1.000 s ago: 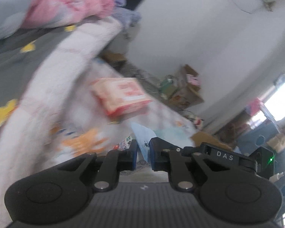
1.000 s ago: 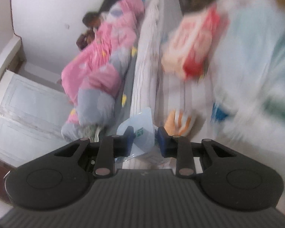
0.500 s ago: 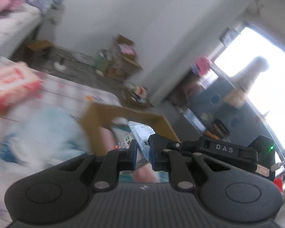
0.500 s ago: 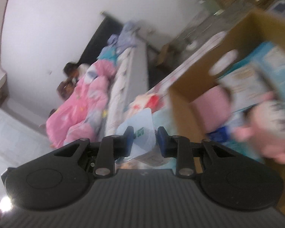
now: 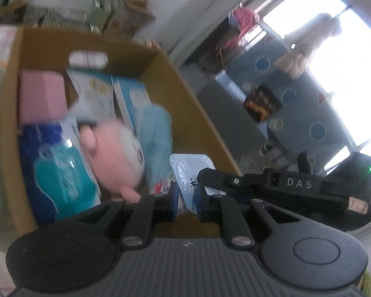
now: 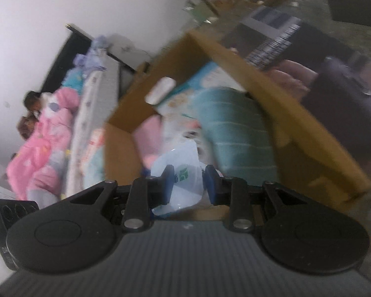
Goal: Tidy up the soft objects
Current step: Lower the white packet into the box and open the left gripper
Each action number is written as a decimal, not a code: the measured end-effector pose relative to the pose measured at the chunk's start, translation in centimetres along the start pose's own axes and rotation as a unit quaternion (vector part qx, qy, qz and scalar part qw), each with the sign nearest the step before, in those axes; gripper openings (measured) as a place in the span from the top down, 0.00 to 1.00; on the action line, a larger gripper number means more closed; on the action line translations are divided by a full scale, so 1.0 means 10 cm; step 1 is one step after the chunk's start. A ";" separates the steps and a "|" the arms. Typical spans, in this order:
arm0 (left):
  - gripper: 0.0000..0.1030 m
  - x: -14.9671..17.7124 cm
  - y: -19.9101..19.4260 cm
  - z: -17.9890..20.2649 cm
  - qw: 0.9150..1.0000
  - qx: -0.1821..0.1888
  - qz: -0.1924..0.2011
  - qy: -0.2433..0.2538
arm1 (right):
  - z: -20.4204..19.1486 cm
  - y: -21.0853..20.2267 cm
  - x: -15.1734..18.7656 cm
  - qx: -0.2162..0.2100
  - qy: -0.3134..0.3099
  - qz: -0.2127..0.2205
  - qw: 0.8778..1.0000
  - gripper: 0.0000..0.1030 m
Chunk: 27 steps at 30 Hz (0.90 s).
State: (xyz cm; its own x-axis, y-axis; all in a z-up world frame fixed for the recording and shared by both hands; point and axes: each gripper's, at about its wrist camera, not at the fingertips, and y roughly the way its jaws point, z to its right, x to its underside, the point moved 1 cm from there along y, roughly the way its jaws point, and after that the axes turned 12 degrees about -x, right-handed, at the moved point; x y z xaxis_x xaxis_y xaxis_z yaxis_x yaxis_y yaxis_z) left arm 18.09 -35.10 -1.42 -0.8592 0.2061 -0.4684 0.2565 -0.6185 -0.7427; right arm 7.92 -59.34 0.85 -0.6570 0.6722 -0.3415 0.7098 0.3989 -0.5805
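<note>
A pale blue soft plastic pack (image 5: 189, 173) is held between both grippers. My left gripper (image 5: 187, 201) is shut on one end of it, and my right gripper (image 6: 188, 182) is shut on the pack (image 6: 183, 168) at its other end. Both hover over an open cardboard box (image 5: 185, 91). The box (image 6: 267, 94) holds a pink plush toy (image 5: 113, 148), a pink block (image 5: 40, 96), blue and white packs (image 5: 61, 173) and a teal striped soft item (image 6: 235, 128). The other gripper's black body (image 5: 309, 185) shows at the right of the left wrist view.
A bed with a pink quilt (image 6: 44, 133) and white mattress edge (image 6: 91, 113) lies left of the box. A red and white pack (image 6: 94, 146) rests on the floor mat. A blue cabinet (image 5: 296, 94) stands by the bright window; clutter (image 5: 126, 7) lines the far wall.
Both grippers swung with the pale pack from beside the bed and floor mat over to above the open cardboard box. The grip on the pack stayed the same.
</note>
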 end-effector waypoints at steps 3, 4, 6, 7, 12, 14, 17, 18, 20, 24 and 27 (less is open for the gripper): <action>0.87 0.10 0.23 0.03 0.999 -0.003 -0.035 -0.004 | 0.11 0.02 0.02 0.032 -0.011 -0.023 0.999 0.74; 0.87 0.13 0.29 0.02 0.999 -0.004 -0.046 -0.006 | 0.12 0.04 0.03 0.043 -0.019 -0.030 0.998 0.74; 0.86 0.17 0.40 0.00 0.998 -0.008 -0.068 -0.012 | 0.08 0.07 0.04 0.062 -0.038 -0.047 0.996 0.73; 0.85 0.19 0.45 0.00 0.997 -0.008 -0.077 -0.014 | 0.07 0.09 0.05 0.071 -0.046 -0.055 0.995 0.73; 0.83 0.27 0.64 -0.02 0.993 -0.027 -0.117 -0.012 | 0.07 0.18 0.08 0.100 -0.067 -0.081 0.989 0.71; 0.80 0.30 0.66 -0.01 0.992 -0.026 -0.122 -0.004 | 0.07 0.19 0.06 0.107 -0.071 -0.080 0.988 0.67; 0.75 0.31 0.66 0.01 0.992 -0.022 -0.125 -0.004 | 0.06 0.17 0.06 0.113 -0.075 -0.075 0.988 0.64; 0.73 0.31 0.64 0.01 0.992 -0.024 -0.122 -0.001 | 0.06 0.16 0.06 0.114 -0.078 -0.073 0.988 0.62; 0.63 0.29 0.58 0.02 0.993 -0.027 -0.114 0.003 | 0.03 0.12 0.05 0.114 -0.083 -0.065 0.988 0.61; 0.52 0.26 0.42 0.03 0.995 -0.032 -0.090 0.008 | -0.06 0.03 0.04 0.108 -0.096 -0.043 0.989 0.57; 0.48 0.23 0.24 0.06 0.997 -0.038 -0.072 0.017 | -0.15 -0.08 0.04 0.090 -0.096 -0.021 0.991 0.55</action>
State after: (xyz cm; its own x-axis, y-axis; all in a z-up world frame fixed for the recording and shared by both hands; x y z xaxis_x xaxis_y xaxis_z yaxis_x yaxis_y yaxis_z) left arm 16.51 -36.59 -3.99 -0.8741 0.3154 -0.3694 0.1658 -0.5212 -0.8372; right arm 7.47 -58.46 2.33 -0.7339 0.5189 -0.4384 0.6352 0.2955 -0.7136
